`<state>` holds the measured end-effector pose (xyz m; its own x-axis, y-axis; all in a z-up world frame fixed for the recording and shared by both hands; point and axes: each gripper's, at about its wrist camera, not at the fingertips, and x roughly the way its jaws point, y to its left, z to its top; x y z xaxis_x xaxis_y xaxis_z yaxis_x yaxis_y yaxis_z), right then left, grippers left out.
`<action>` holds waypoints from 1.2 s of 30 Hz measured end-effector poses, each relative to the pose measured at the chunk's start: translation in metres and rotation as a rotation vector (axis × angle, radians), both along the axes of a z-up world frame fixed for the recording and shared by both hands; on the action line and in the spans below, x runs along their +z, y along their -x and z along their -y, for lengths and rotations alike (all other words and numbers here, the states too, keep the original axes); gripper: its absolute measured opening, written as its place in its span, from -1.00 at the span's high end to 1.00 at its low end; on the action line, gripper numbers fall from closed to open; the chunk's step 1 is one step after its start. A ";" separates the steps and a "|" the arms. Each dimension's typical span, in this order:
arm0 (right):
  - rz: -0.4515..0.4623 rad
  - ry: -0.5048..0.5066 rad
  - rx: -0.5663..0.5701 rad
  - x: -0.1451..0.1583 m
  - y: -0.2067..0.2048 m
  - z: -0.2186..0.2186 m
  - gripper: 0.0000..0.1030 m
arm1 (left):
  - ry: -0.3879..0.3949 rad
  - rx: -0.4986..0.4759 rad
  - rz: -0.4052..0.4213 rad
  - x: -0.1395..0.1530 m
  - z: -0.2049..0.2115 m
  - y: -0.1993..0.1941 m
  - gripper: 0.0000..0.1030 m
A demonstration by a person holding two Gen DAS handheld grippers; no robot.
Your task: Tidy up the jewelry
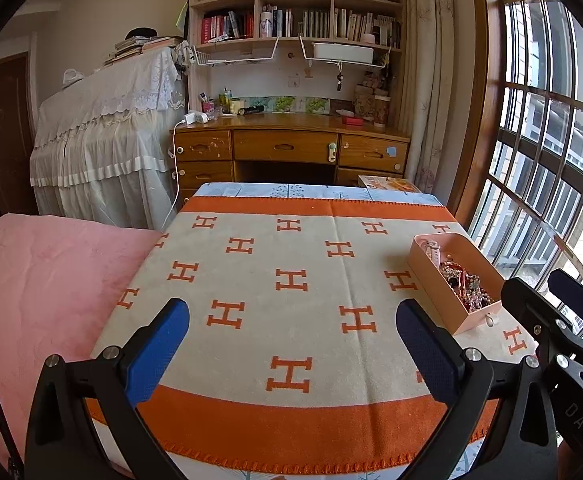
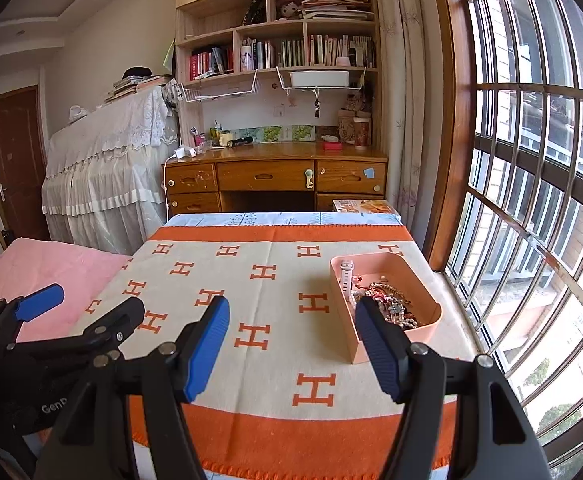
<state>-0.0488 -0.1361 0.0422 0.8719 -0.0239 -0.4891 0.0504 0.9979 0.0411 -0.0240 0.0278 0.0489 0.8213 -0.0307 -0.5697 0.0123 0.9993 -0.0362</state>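
**Left wrist and right wrist views: both grippers spread above the table, jewelry in its box**

Left wrist view: my left gripper hangs over the blanket, a cream cloth with orange H marks and an orange border, spread on the table. Its two blue-padded fingers stand wide apart with nothing between them. The pink box sits on the blanket toward the right, near the window. The jewelry, a tangle of beads and chains, fills the near half of the box, and a pale watch lies at its far end. My right gripper shows at the right edge, just beside the box's near corner.

Right wrist view: my right gripper is likewise spread, holding nothing. Its right finger overlaps the near left wall of the pink box in the picture; whether it touches the box I cannot tell. The jewelry lies heaped inside, with the watch propped against the far left wall. My left gripper appears at lower left, over the blanket's edge beside a pink cover. Beyond the table stand a wooden desk and a bookshelf.
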 end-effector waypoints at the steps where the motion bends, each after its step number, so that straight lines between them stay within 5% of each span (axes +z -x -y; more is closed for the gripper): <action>1: 0.002 0.000 -0.001 0.000 0.000 0.000 -0.29 | 0.000 0.001 0.001 0.000 0.000 0.000 -0.98; 36: -0.004 -0.006 0.000 0.000 0.000 0.002 -0.29 | 0.005 0.006 -0.007 0.001 -0.002 0.003 -0.98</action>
<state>-0.0490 -0.1386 0.0426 0.8697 -0.0211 -0.4931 0.0507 0.9976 0.0467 -0.0265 0.0301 0.0495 0.8176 -0.0285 -0.5751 0.0055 0.9991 -0.0417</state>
